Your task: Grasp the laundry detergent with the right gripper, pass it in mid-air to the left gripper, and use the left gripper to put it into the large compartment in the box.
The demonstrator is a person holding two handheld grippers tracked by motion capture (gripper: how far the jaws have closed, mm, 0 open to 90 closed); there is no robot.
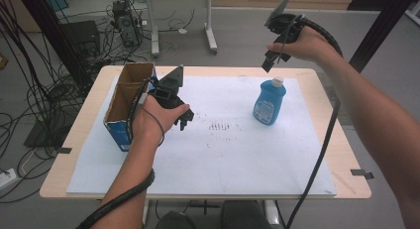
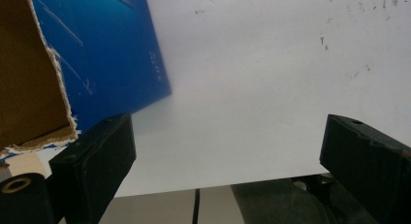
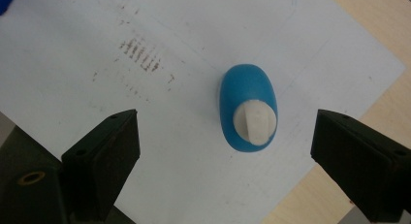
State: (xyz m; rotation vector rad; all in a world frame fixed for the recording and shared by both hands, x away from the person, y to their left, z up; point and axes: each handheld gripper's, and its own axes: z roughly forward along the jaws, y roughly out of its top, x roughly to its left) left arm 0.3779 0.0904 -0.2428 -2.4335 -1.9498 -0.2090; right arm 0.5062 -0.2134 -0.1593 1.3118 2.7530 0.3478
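One blue bottle [image 1: 270,102] is the thing in play, standing upright on the white sheet [image 1: 223,154] toward the right half of the bench [image 1: 346,174], well apart from the open cardboard box [image 1: 130,97] at the left.

Handling, my read: moulded plastic, oval in section seen from above [image 3: 248,107], white flip cap [image 3: 255,120], label on the front. Probably light to moderate depending on fill, which I can't tell. Walls likely give a bit under squeeze and the surface looks smooth, so slip risk if pinched on the rounded shoulders. Tall, narrow footprint, so a sideways nudge could tip it.

Best hold, I'd judge: across the narrow axis of the oval, mid-body or just under the shoulder. Cap is small and offers little to pinch; avoid it.

Right gripper [image 1: 270,60] is up in the air above and just behind the bottle, pointing down at it. Its fingers [image 3: 104,156] stand apart with nothing between them; in the right gripper view the bottle sits between the two pads but well below them, no contact, slightly off toward the right finger.

Left gripper [image 1: 181,117] hangs low over the sheet just beside the box, fingers [image 2: 94,166] also apart and empty; box's blue side and torn cardboard edge [image 2: 48,88] lie just off its left finger, whether touching I can't tell.
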